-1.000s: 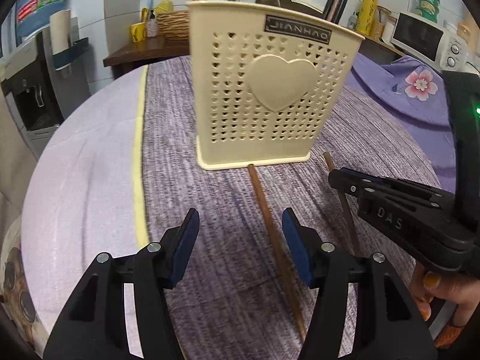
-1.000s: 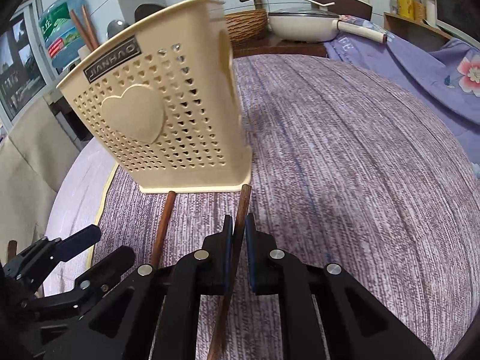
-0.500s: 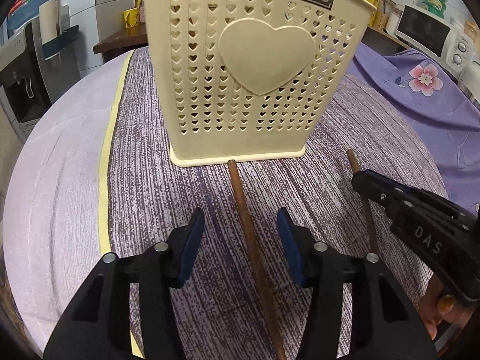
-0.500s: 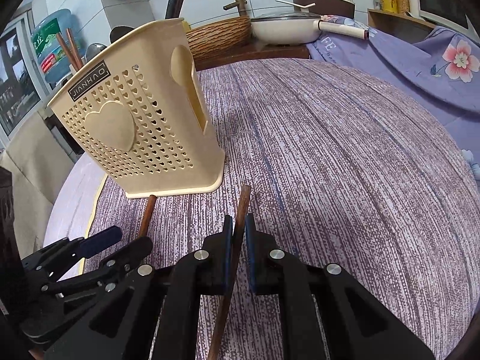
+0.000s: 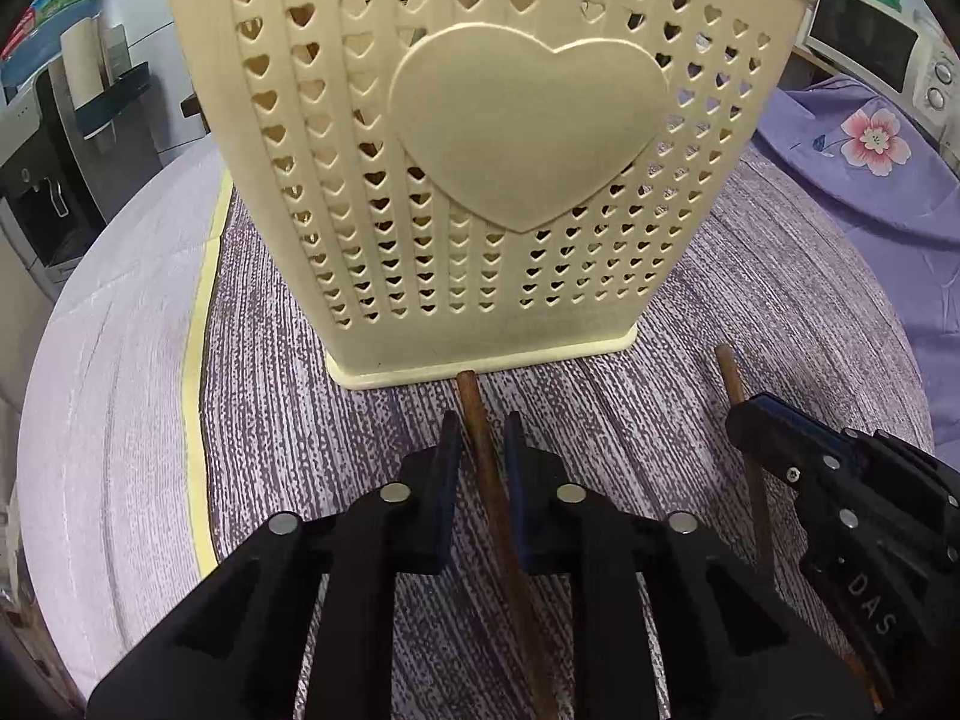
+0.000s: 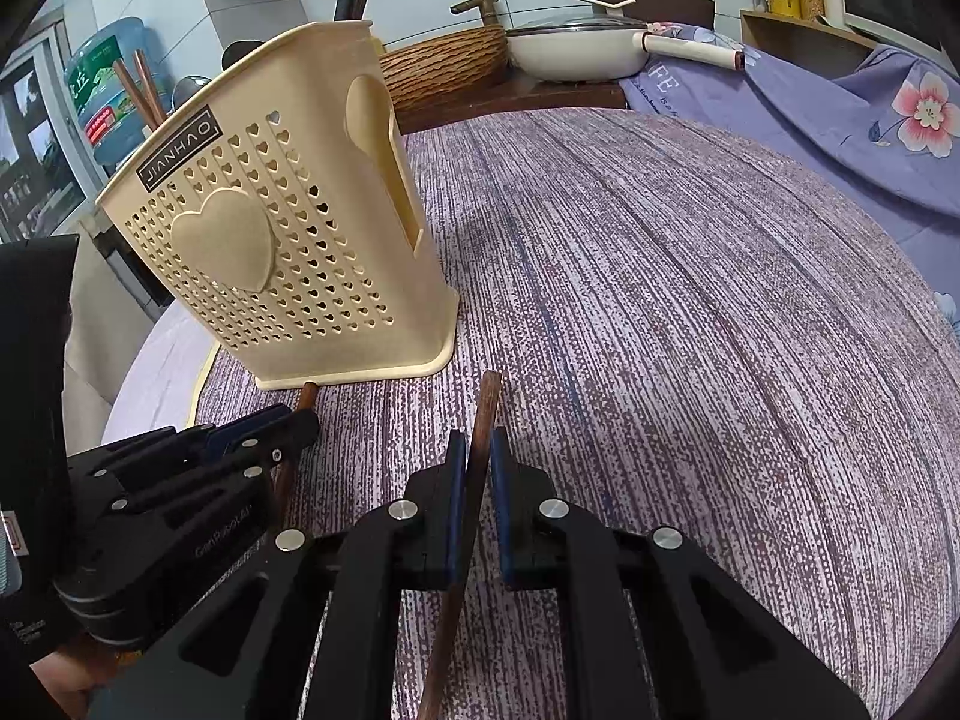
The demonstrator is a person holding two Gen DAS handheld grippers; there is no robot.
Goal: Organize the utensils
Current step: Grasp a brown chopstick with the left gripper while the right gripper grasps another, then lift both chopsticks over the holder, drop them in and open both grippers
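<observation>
A cream utensil holder (image 5: 480,138) with heart-shaped holes stands upright on the purple woven tablecloth; it also shows in the right wrist view (image 6: 282,252). My left gripper (image 5: 483,438) is closed around a brown wooden chopstick (image 5: 474,402) whose tip touches the holder's base. My right gripper (image 6: 477,450) is shut on a second brown chopstick (image 6: 487,402), which points up and forward. In the left wrist view the right gripper (image 5: 756,420) and its chopstick (image 5: 729,369) are at the right. Two more chopsticks (image 6: 141,90) stand in the holder.
The round table (image 6: 690,276) has a pale lilac cover (image 5: 114,360) at the left. Behind it a counter holds a white pan (image 6: 576,48), a wicker basket (image 6: 444,60) and a microwave (image 5: 870,42). A floral purple cloth (image 6: 840,114) lies at the right.
My left gripper moved forward to the holder and closed from wide open onto the chopstick on the table. My right gripper lifted and drew back slightly with its chopstick.
</observation>
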